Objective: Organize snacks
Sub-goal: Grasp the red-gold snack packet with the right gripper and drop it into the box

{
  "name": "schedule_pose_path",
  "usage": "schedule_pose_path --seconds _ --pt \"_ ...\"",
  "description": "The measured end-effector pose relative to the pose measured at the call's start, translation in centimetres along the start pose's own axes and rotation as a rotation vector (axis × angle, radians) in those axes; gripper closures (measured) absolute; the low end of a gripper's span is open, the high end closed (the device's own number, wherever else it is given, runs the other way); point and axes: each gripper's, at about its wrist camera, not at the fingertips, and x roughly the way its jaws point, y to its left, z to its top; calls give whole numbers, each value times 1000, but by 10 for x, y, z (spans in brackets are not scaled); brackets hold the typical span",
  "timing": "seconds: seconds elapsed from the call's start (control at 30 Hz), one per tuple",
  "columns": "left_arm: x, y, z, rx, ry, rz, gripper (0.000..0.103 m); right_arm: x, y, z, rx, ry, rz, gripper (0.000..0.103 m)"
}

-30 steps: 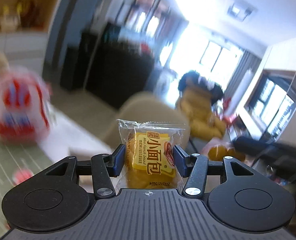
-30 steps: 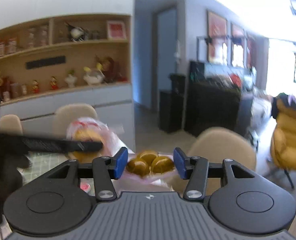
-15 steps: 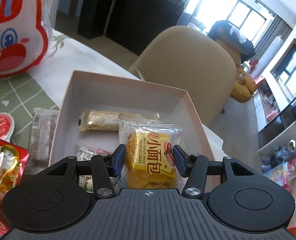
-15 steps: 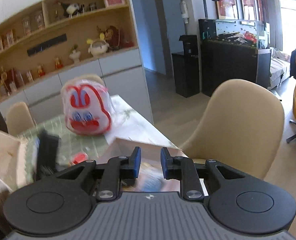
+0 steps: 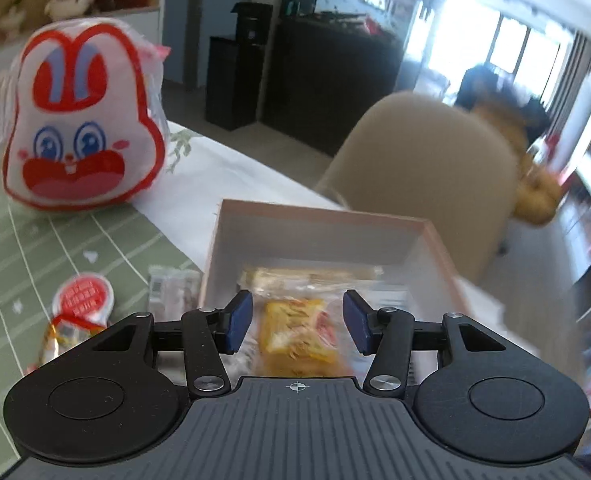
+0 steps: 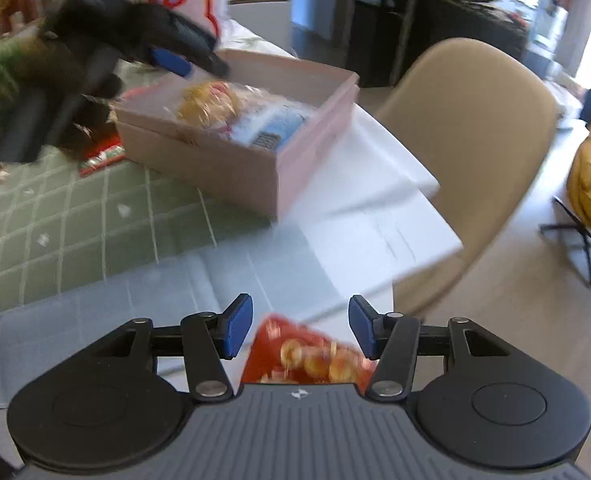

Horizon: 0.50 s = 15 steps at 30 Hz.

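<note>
Left claw (image 5: 297, 322) has let the bun (image 5: 299, 336) drop into the box (image 5: 319, 216); right claw (image 6: 300, 328), just opened, hangs over a red packet (image 6: 307, 356).

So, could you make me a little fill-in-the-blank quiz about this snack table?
1. The big rabbit-face bag is white and ___.
2. The bread packet in the pink box is coloured ___.
3. The checked tablecloth is ___.
4. The chair behind the box is ___.
Missing words: red; yellow; green; beige.
</note>
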Motion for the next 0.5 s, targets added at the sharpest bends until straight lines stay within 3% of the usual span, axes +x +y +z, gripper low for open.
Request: schedule_pose_path --seconds 0.13,0.23,0.4,0.5 --pt "-36 -8 -19 -2 -6 -87 48 -4 -2 -21 89 -66 -52 45" --pt "-56 -21 -45 -6 30 -143 48 -1 -17 -30 190 -36 -34 42" --pt "-65 -23 -89 -61 117 -155 48 5 -23 -43 298 13 17 32" --pt "-68 -20 -107 -91 154 -157 48 1 -9 -48 260 -1 -6 31"
